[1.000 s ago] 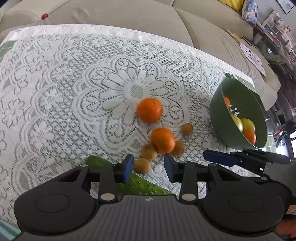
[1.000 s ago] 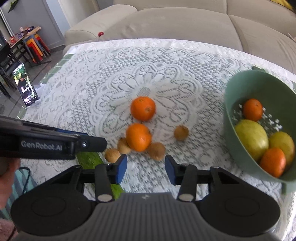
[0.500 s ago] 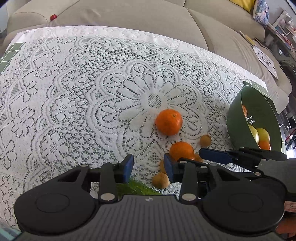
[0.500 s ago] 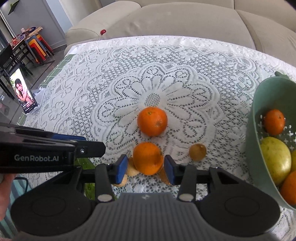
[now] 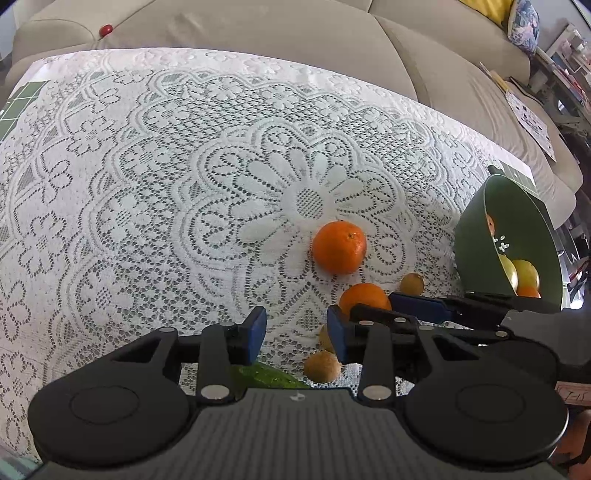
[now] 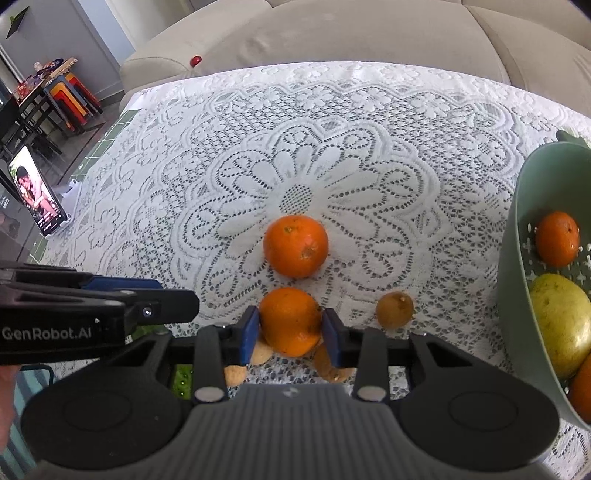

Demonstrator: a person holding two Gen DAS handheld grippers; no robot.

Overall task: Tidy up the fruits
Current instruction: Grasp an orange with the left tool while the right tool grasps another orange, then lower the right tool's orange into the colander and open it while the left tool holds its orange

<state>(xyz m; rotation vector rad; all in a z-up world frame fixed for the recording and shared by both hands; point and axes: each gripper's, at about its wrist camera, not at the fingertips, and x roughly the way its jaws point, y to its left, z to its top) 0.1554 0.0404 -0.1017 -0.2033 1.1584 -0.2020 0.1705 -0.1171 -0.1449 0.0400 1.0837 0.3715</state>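
Two oranges lie on the lace tablecloth. The far orange (image 6: 295, 245) (image 5: 340, 247) sits by the flower centre. The near orange (image 6: 290, 321) (image 5: 364, 295) is between the blue pads of my right gripper (image 6: 291, 332), whose jaws are closing with the pads against its sides. Small brown fruits (image 6: 394, 309) (image 5: 322, 365) lie around it, some half hidden under the fingers. My left gripper (image 5: 297, 328) (image 6: 173, 295) hovers just left of the cluster, open with only cloth between its pads. The green bowl (image 6: 517, 229) (image 5: 476, 236) at the right holds oranges and yellow-green fruit.
A beige sofa (image 6: 369, 33) runs along the table's far edge, with a small red ball (image 5: 107, 28) on it. A lit phone on a stand (image 6: 37, 199) stands past the table's left edge. A green patch (image 5: 266, 376) shows by the near edge.
My right gripper came forward and down over the near orange, and its jaws narrowed onto it. The left gripper shifted left, so the fruit cluster now lies to its right.
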